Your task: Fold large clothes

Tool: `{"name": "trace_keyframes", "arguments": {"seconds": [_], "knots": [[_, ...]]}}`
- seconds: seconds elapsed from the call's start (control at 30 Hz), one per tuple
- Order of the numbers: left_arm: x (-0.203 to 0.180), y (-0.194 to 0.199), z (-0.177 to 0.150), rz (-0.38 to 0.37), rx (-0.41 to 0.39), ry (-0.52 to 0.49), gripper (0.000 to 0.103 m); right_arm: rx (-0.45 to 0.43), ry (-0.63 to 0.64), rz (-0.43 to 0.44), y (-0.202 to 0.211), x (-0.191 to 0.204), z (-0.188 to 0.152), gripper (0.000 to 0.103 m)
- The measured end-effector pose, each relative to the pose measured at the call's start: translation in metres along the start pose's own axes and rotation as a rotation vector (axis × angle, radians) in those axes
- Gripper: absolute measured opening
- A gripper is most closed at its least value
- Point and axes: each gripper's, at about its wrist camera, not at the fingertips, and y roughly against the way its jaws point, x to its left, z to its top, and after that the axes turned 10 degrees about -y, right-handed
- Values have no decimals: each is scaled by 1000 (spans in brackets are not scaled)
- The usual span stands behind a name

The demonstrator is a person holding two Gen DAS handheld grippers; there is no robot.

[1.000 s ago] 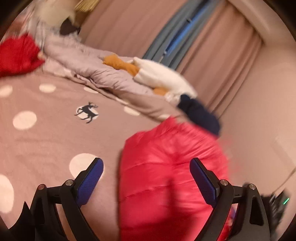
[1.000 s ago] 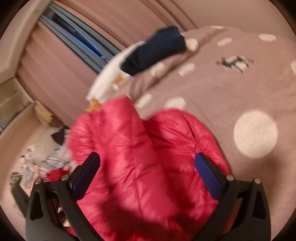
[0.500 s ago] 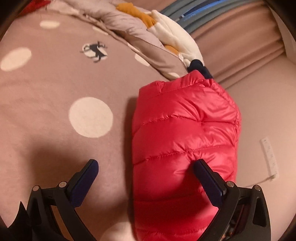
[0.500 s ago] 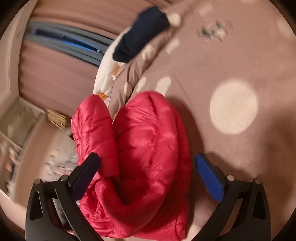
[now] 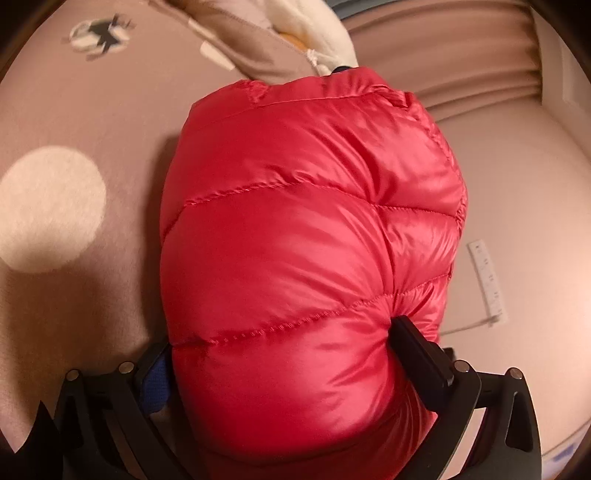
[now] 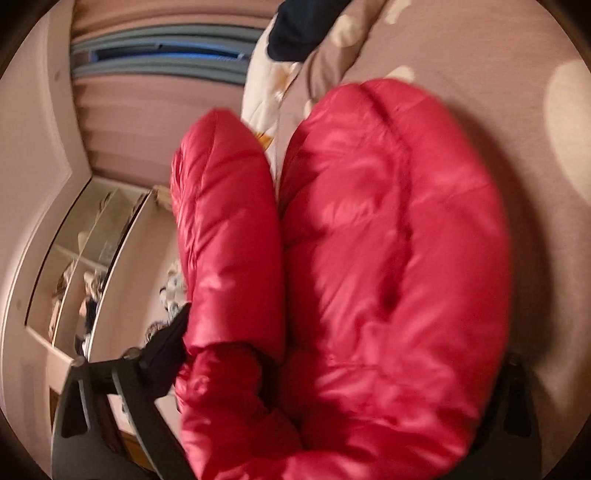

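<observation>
A folded red down jacket (image 5: 303, 236) lies on the brown bedspread with pale dots (image 5: 92, 110). My left gripper (image 5: 280, 339) straddles its near end with its jaws as wide as before. The puffy cloth bulges between its fingers (image 5: 417, 350) and touches both. In the right wrist view the red jacket (image 6: 388, 240) shows as two thick lobes. My right gripper (image 6: 347, 343) has its jaws closing around them. Its left finger (image 6: 170, 343) lies against the thinner lobe, and its right finger is buried under the thicker one.
A rumpled duvet with cream and dark clothes (image 5: 295, 33) lies beyond the jacket, also seen as a dark garment (image 6: 299, 29). Curtains (image 5: 461, 62) hang behind the bed. A white power strip (image 5: 487, 277) lies on the floor at the right. A shelf (image 6: 85, 266) stands at the left.
Both grippers have dropped and come forward onto the jacket, which now fills the gap between each pair of fingers. The views tilted down towards the bed. The right view is blurred.
</observation>
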Motion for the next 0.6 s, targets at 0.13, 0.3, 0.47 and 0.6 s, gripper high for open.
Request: {"name": "trace_keyframes", "arguments": {"seconds": [0.13, 0.3, 0.47, 0.6], "knots": [[-18, 11, -3, 52, -46, -63, 94, -11, 32, 58, 4, 3, -3, 56], [-64, 38, -5, 154, -123, -181, 94, -31, 141, 145, 10, 37, -9, 49], [-113, 85, -7, 144, -214, -294, 94, -55, 242, 246, 30, 83, -28, 49], [-139, 127, -24, 149, -276, -344, 94, -62, 319, 294, 44, 121, -48, 52]]}}
